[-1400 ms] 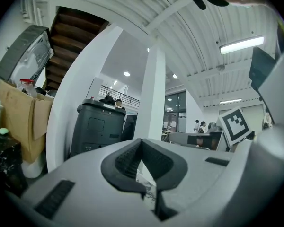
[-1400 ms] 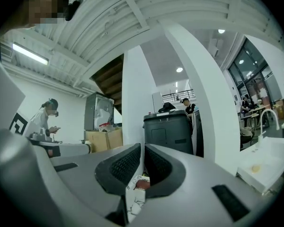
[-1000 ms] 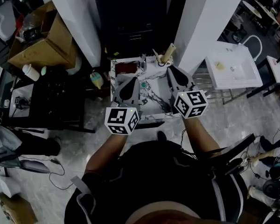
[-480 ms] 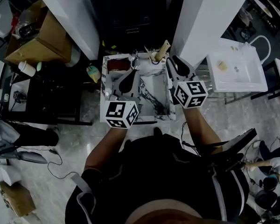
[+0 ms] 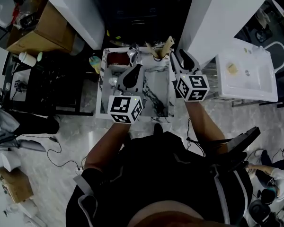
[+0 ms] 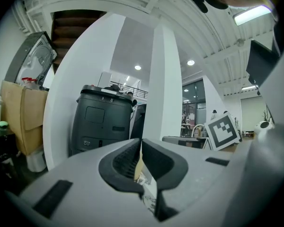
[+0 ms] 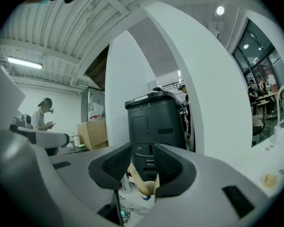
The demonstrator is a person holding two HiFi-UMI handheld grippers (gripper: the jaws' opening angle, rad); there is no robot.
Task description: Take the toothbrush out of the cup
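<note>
A pale cup (image 7: 138, 198) stands at the back edge of the marble-patterned table (image 5: 157, 96), with tan toothbrush handles (image 7: 143, 182) sticking up from it. In the head view the handles (image 5: 167, 43) lean to the right. My right gripper (image 7: 143, 156) points level at the cup from a short way off. Its jaws are opening and nothing is between them; the cup shows through the gap. From the head view this gripper (image 5: 179, 56) is just right of the cup. My left gripper (image 6: 141, 146) is shut and empty, over the table's left half (image 5: 134, 70).
A tall black bin (image 7: 154, 122) stands behind the table between white pillars (image 6: 163, 89). A red item (image 5: 117, 59) and a metal piece (image 5: 132, 55) sit at the table's back left. A cardboard box (image 5: 47, 27) is far left, a white sink (image 5: 246, 74) to the right.
Both grippers have moved forward over the table toward its back edge and the cup. The cup and handles now sit closer to the right gripper's tips.
</note>
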